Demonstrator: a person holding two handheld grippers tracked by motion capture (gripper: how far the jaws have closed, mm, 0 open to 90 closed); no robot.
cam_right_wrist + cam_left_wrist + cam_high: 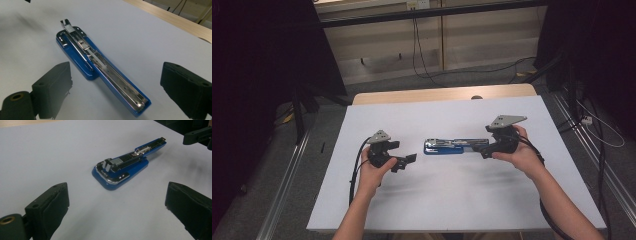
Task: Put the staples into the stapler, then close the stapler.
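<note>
A blue stapler, swung open flat with its metal staple channel showing, lies on the white table top between my two grippers. My left gripper is open to the left of the stapler, a short gap away. In the left gripper view its jaws stand wide apart with the stapler's broad base ahead of them. My right gripper is open at the stapler's right end. In the right gripper view the stapler's narrow end lies between the wide jaws, and neither pad touches it.
A wooden strip borders the table's far edge. Cables run over the floor beyond it, and metal rails flank the table on both sides. The right gripper's jaw shows at the top right of the left gripper view.
</note>
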